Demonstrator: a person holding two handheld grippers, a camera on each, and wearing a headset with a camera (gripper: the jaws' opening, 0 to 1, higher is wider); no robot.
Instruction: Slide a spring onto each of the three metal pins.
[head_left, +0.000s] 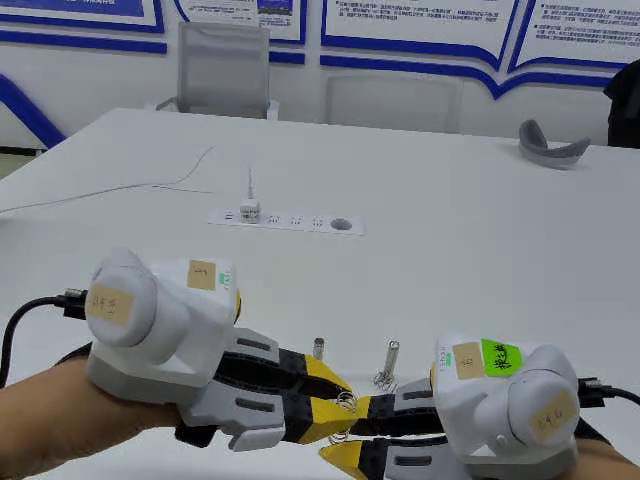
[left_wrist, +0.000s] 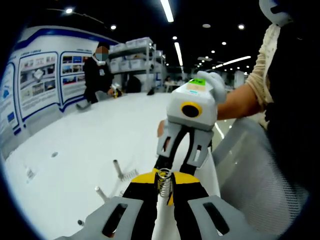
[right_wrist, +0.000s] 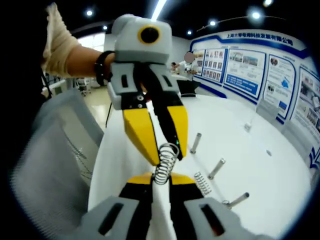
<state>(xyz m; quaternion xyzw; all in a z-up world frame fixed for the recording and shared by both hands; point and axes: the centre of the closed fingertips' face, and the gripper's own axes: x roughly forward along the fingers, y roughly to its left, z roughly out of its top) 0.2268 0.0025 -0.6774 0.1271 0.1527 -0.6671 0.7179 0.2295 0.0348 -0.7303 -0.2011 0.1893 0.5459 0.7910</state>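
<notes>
0 of 3 pins loaded, one spring in the jaws.
Left gripper (left_wrist: 165, 176) and right gripper (right_wrist: 161, 180) are both clamped on the same spring (right_wrist: 165, 162), low centre of frame, apparently one end each. The pins (right_wrist: 216, 168) stand bare right of centre on the table (right_wrist: 250, 165). A second spring (right_wrist: 202, 182) lies loose just beside them. My read: all three slides still to do.

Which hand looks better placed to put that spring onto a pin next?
Right, probably. Both the left gripper and right gripper pinch the spring, but the right gripper view has all three pins ahead of its jaws.
</notes>
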